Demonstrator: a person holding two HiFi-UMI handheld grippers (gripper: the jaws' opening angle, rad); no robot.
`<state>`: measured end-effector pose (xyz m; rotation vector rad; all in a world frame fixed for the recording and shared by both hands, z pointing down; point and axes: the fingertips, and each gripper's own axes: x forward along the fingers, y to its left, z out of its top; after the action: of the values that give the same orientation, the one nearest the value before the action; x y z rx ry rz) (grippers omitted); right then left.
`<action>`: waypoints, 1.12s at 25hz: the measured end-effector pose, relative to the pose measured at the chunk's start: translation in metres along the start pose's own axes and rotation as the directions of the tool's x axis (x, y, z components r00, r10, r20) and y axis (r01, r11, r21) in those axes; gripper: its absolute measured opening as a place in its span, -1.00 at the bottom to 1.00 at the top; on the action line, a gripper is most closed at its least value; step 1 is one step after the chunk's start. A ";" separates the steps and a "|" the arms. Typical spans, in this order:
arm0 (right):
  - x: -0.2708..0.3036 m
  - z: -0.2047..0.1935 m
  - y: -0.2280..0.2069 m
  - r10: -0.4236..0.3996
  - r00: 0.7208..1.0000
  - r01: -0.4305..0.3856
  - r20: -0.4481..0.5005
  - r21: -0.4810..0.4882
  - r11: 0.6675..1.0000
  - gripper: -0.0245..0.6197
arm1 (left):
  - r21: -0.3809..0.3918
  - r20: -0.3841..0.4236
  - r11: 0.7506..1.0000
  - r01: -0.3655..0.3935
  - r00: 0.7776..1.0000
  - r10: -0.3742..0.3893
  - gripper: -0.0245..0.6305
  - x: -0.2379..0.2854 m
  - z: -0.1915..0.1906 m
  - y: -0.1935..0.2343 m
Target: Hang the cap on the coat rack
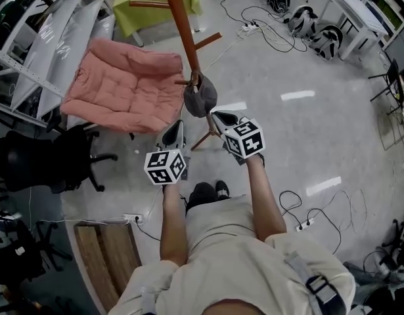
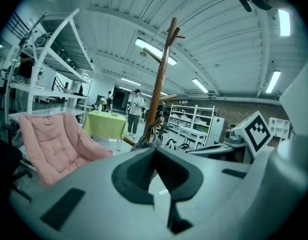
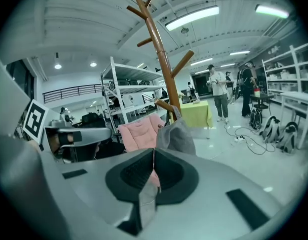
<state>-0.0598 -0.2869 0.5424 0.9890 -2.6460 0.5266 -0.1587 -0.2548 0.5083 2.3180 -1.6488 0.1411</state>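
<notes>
A grey cap (image 1: 200,98) hangs from a low peg of the brown wooden coat rack (image 1: 181,25); the right gripper view shows the cap (image 3: 177,134) draped under the peg just beyond my jaws. My right gripper (image 1: 219,118) is shut and empty, its tips just short of the cap. My left gripper (image 1: 176,130) is also shut and empty, a little to the left of and below the cap. In the left gripper view the rack's pole (image 2: 162,79) rises straight ahead and only a sliver of the cap (image 2: 142,142) shows above the jaws.
A pink cushioned chair (image 1: 126,87) stands left of the rack, with a green-covered table (image 1: 156,2) behind it. A black office chair (image 1: 50,159) is at the left. Cables and a power strip (image 1: 249,26) lie on the floor beyond. A person (image 3: 220,96) stands far off.
</notes>
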 end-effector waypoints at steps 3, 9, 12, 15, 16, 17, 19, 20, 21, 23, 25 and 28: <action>-0.001 -0.006 -0.004 0.008 1.000 -0.008 -0.018 0.000 1.000 -0.90 | 0.003 -0.011 1.000 -0.007 1.000 0.007 -0.90 -0.001 -0.003 0.004; -0.005 -0.007 -0.013 0.003 1.000 -0.003 -0.012 0.019 1.000 -0.90 | -0.009 -0.007 1.000 -0.024 1.000 0.024 -0.90 0.000 0.000 0.011; -0.007 -0.006 -0.018 0.000 1.000 0.000 -0.006 0.030 1.000 -0.90 | 0.002 -0.015 1.000 -0.019 1.000 0.019 -0.91 0.005 0.001 0.010; -0.008 -0.003 -0.019 0.002 1.000 -0.002 -0.008 0.022 1.000 -0.90 | 0.007 -0.016 1.000 -0.017 1.000 0.017 -0.90 0.007 0.003 0.008; -0.008 -0.001 -0.020 0.005 1.000 -0.004 -0.006 0.022 1.000 -0.90 | 0.009 -0.016 1.000 -0.017 1.000 0.017 -0.90 0.008 0.004 0.007; -0.008 -0.001 -0.021 0.006 1.000 -0.006 -0.005 0.023 1.000 -0.90 | 0.013 -0.018 1.000 -0.015 1.000 0.015 -0.90 0.008 0.004 0.006; -0.010 -0.002 -0.022 0.006 1.000 -0.006 -0.003 0.032 0.999 -0.90 | 0.023 -0.023 1.000 -0.009 1.000 0.010 -0.90 0.008 0.004 0.002; -0.010 -0.002 -0.022 0.007 1.000 -0.007 -0.001 0.034 0.999 -0.90 | 0.027 -0.023 1.000 -0.007 1.000 0.008 -0.90 0.008 0.005 0.001; -0.009 -0.001 -0.021 0.010 1.000 -0.010 0.000 0.033 0.999 -0.90 | 0.030 -0.021 1.000 -0.008 1.000 0.008 -0.90 0.008 0.006 0.001; -0.007 0.001 -0.018 0.019 1.000 -0.019 -0.002 0.023 1.000 -0.90 | 0.033 -0.020 0.999 -0.013 1.000 0.014 -0.91 0.006 0.006 0.002; -0.007 0.000 -0.016 0.026 1.000 -0.026 -0.003 0.016 1.000 -0.90 | 0.033 -0.024 0.999 -0.018 1.000 0.019 -0.90 0.004 0.003 0.002; -0.007 -0.003 -0.014 0.032 0.999 -0.032 -0.008 0.008 0.999 -0.90 | 0.032 -0.028 0.999 -0.023 0.999 0.024 -0.90 0.003 -0.002 0.002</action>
<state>-0.0452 -0.2917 0.5455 0.9464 -2.6581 0.5480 -0.1593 -0.2579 0.5109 2.3098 -1.6716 0.2062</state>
